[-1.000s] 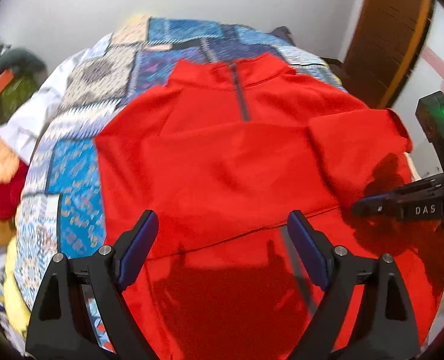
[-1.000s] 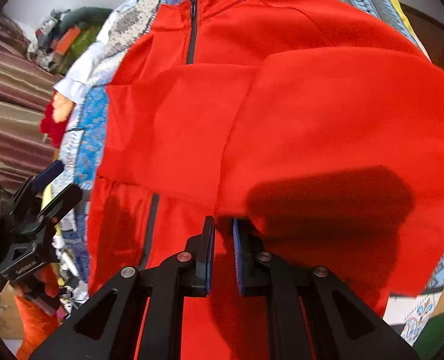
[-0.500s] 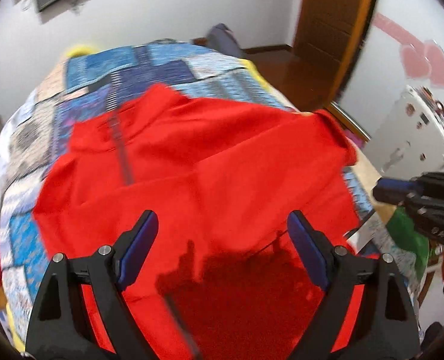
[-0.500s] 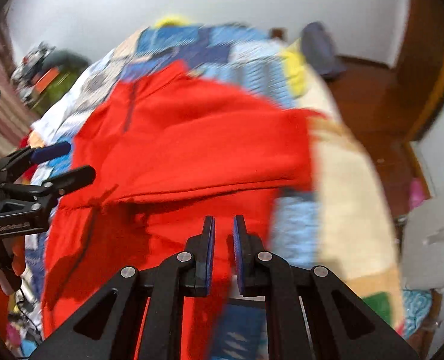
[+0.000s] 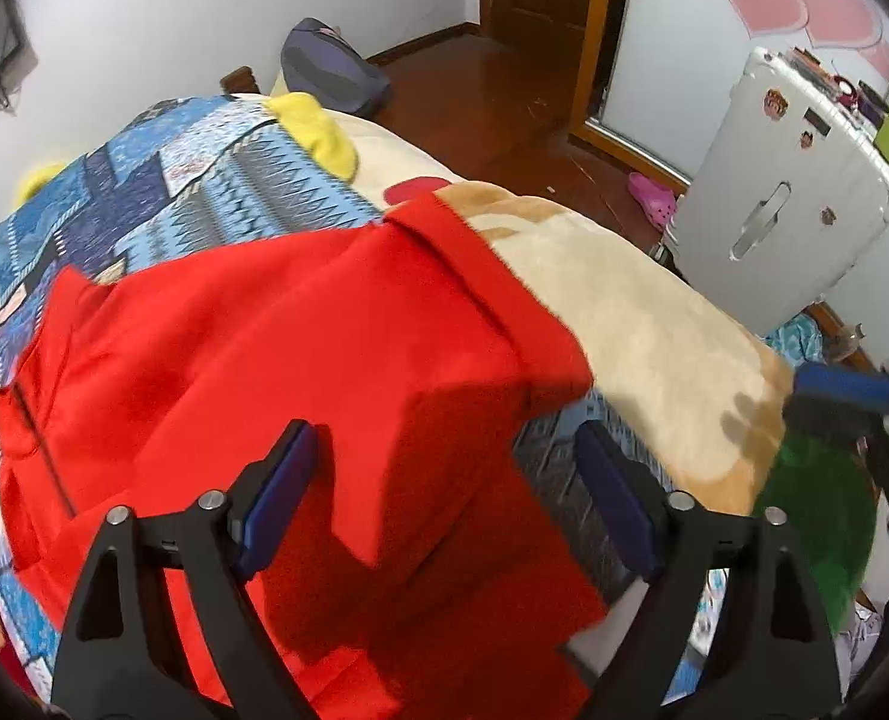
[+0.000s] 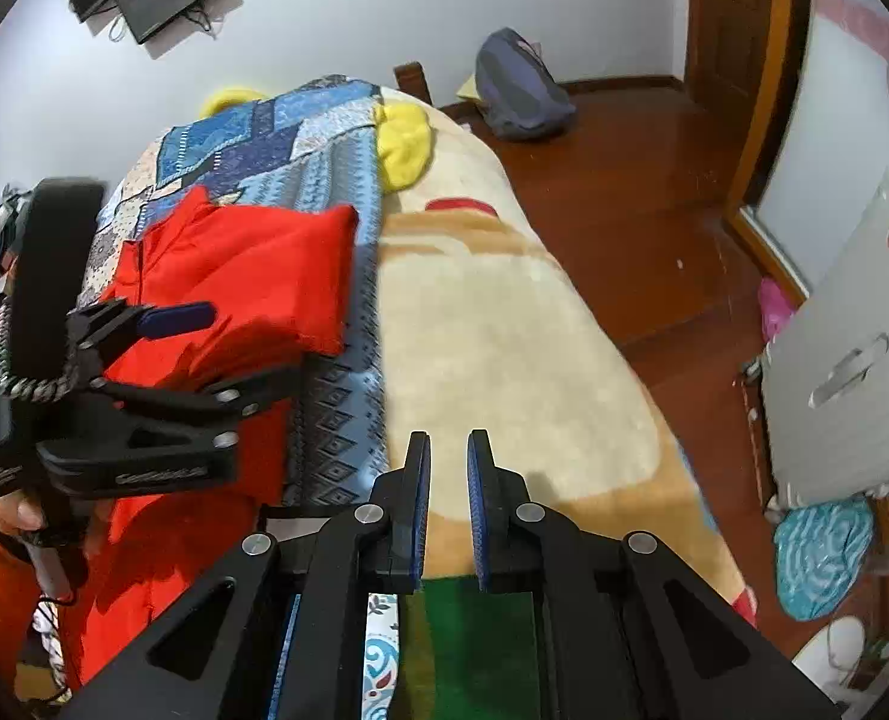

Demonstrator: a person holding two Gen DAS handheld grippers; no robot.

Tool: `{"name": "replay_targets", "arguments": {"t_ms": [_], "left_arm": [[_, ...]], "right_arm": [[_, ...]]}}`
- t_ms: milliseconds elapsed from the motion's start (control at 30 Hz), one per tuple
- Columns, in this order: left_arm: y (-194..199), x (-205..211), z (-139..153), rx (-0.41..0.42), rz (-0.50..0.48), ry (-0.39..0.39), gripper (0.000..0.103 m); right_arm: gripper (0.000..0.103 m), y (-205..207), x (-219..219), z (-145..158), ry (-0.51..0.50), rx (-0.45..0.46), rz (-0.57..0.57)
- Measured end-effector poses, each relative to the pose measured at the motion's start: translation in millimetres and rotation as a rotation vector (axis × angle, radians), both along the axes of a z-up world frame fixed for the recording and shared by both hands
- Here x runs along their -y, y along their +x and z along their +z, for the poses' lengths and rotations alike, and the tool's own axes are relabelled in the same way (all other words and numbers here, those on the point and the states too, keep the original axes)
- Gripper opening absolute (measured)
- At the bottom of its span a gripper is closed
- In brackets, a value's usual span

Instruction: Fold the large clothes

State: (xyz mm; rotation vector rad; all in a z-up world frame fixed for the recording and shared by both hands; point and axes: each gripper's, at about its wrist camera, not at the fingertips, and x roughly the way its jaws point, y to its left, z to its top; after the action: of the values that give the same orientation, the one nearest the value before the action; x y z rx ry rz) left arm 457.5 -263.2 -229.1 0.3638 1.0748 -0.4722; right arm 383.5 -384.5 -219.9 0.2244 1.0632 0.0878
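Note:
A large red zip-neck top [image 5: 300,372] lies on the bed with one sleeve folded across its body; it also shows in the right wrist view [image 6: 246,276]. My left gripper [image 5: 444,492] is open and empty, hovering over the top's right side; it also shows in the right wrist view [image 6: 192,348]. My right gripper [image 6: 447,480] has its jaws nearly together with a narrow gap and nothing between them, over the cream blanket [image 6: 504,348], off to the right of the top. Its blue fingertip [image 5: 840,387] shows at the right edge of the left wrist view.
A blue patchwork quilt [image 5: 192,192] covers the bed under the top. A white cabinet [image 5: 786,192] stands to the right of the bed. A grey backpack [image 6: 522,90] lies on the wooden floor [image 6: 624,192] by the far wall. A yellow cloth [image 6: 405,144] lies near the bed head.
Both grippers have swung right, away from the top's middle. My right gripper has come off the red fabric and now hangs over the cream blanket. The folded sleeve stays on the top.

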Motion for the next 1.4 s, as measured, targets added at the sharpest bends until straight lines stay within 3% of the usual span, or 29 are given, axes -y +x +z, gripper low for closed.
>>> {"name": "replay_targets", "arguments": {"t_ms": [33,100,200,367,500,667,800,967,1167,1333,1400], "left_arm": [[2.6,4.4,-3.5,0.005,0.000,0.021,0.066],[7.3,7.9,-5.9,0.022,0.006,0.047,0.037],[7.8,-0.8,7.3,0.034,0.017,-0.018,0.010],[4.6,-35.4,59.9,0.149,0.078,-0.110,0.007],[5.9,-89.2,112.3,0.255,0.163,-0.163,0.007],[-0.6,-169.8,160.5,0.377,0.287,-0.152,0.007],[-10.4,-241.1,176.1,0.432,0.397,-0.128,0.006],[-21.0,-312.9,163.9,0.454,0.494,-0.107,0.006],[-33.7,-369.8,102.8,0.400,0.568,-0.031,0.006],[-41.4,-418.2,27.5,0.264,0.669,-0.008,0.006],[-44.3,-435.5,-2.5,0.188,0.701,-0.026,0.007]], "right_arm": [[0.008,0.2,-0.6,-2.8,0.005,-0.005,0.000],[0.008,-0.6,-2.1,-7.2,0.009,-0.010,0.004],[0.008,3.0,-7.1,-11.5,0.011,-0.018,0.020],[0.008,10.1,-23.9,-11.7,-0.008,-0.011,0.063],[0.008,19.7,-48.0,1.1,-0.012,0.019,0.106],[0.008,32.5,-85.6,25.3,-0.035,0.085,0.168],[0.008,43.1,-115.2,38.0,-0.062,0.118,0.207],[0.008,62.5,-158.1,39.4,-0.113,0.120,0.250],[0.008,82.0,-214.0,2.1,-0.239,0.047,0.322],[0.008,91.9,-247.9,-53.9,-0.408,-0.052,0.383],[0.008,87.3,-256.3,-58.4,-0.502,0.001,0.390]]}}
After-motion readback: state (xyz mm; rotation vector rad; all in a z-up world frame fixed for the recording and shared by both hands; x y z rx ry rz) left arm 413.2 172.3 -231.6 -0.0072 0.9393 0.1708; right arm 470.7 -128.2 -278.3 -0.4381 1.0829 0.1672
